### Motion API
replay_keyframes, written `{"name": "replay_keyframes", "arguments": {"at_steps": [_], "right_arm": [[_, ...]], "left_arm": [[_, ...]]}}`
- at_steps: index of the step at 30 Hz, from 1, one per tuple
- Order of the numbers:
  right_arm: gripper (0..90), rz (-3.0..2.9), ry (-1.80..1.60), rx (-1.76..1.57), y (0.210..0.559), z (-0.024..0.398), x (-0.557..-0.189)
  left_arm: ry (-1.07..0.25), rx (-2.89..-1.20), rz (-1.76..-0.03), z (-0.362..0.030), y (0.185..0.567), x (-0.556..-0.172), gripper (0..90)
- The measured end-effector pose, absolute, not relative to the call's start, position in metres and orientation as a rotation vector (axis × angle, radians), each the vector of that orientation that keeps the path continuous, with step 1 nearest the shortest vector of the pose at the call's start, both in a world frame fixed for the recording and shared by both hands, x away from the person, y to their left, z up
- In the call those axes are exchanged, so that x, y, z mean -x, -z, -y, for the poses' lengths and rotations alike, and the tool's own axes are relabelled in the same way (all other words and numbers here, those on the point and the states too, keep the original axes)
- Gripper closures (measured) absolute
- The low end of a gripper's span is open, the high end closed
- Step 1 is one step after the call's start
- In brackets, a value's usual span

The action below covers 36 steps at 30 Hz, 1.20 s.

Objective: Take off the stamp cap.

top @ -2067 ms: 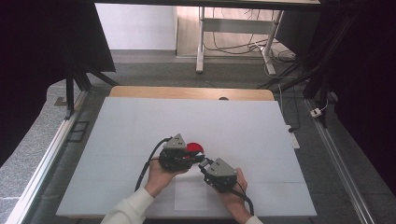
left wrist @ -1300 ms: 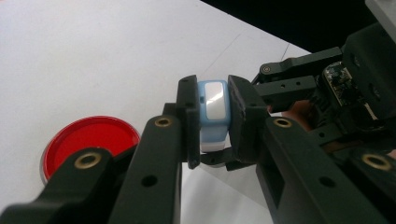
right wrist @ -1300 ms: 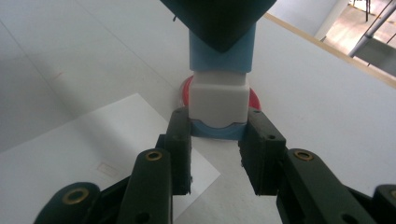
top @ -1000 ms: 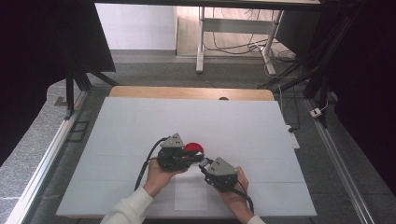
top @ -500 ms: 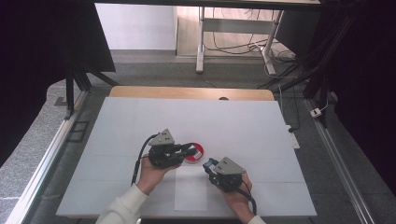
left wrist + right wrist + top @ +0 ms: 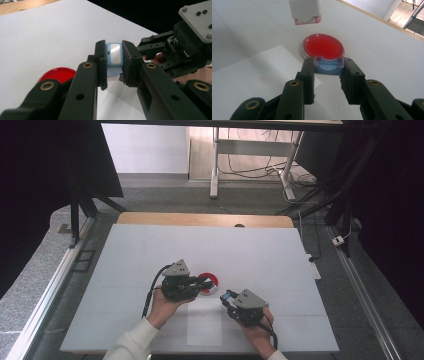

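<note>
In the left gripper view my left gripper (image 6: 113,50) is shut on a small light-blue box (image 6: 114,56) with a shiny white face. In the right gripper view my right gripper (image 6: 328,62) is shut on a blue tray-like cap (image 6: 329,66). Just beyond that cap a round red dish (image 6: 323,46) lies on the table. A white block with a pink-edged lower end (image 6: 305,11) hangs above the dish. From above, the left gripper (image 6: 201,283) reaches over the red dish (image 6: 210,281). The right gripper (image 6: 229,296) sits just right of it, its blue piece showing at the tips.
The white table (image 6: 150,250) has a wooden strip (image 6: 200,219) along its far edge. A white paper sheet (image 6: 204,326) lies near the front edge between the person's hands. A small clear rectangle (image 6: 264,80) rests on that sheet.
The two grippers have drawn slightly apart: the right one has slid right and toward the front edge, the left one a little left. Both stay shut.
</note>
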State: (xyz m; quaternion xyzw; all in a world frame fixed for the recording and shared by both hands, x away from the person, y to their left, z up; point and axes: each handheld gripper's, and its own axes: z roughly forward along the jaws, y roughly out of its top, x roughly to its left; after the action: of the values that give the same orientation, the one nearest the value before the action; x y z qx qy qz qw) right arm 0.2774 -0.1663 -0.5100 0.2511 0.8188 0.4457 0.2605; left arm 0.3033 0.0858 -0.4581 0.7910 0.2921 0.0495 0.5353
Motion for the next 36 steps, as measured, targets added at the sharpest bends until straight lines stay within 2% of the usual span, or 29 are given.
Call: {"name": "replay_keyframes", "arguments": {"at_steps": [10, 36], "right_arm": [[64.9, -2.214, -1.228, -0.693, 0.508, 0.184, -0.279], [64.7, -2.116, -1.179, -0.832, 0.504, 0.279, -0.265]], "left_arm": [[-0.130, -1.888, -0.704, -0.087, 0.458, -0.303, 75.3], [-0.167, -1.908, -0.712, -0.090, 0.459, -0.306, 75.2]]}}
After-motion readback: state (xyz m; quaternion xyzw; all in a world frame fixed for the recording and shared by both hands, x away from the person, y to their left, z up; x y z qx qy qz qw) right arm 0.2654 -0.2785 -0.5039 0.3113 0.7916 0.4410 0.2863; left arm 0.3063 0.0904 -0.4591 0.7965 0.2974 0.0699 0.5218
